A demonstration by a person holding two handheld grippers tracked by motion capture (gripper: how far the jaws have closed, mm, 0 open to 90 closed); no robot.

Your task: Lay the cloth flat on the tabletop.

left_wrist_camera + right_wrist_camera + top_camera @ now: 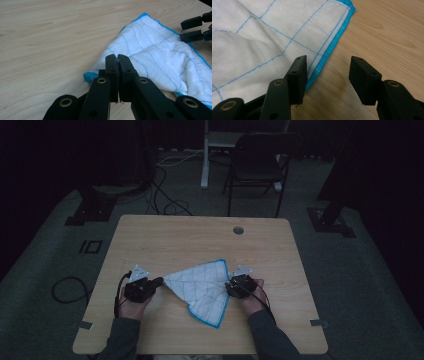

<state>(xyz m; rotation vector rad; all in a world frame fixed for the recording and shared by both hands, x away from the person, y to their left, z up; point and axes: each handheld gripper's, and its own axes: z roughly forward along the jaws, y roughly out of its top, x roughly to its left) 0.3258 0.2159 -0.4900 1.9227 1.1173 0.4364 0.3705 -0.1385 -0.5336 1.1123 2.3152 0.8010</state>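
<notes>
Black jaws of the left tool (117,60) stand pressed together, with a sliver of white fabric pinched between them, so it has hold of the cloth (202,287) at its left point. That cloth, white with thin blue quilting lines and a bright blue hem, lies bunched into a rough triangle on the near half of the desk (200,237), and everything else can be placed from it: the left tool (156,282) sits at its left tip, the right tool (229,287) just off its right edge, and a small round grommet (238,230) lies well beyond it toward the desk's far edge. The right tool (327,72) has its jaws wide apart and holds nothing; one jaw rests over the blue hem (332,42) while the other stands over bare wood just beside the cloth. The work in hand looks like taking a second grip so the cloth can be spread or folded. To do it well, the right tool should probably slide one jaw under the hem and close on the border alone, not on the folded layers behind it, while the left hand keeps light tension so the fabric neither slips nor drags.
</notes>
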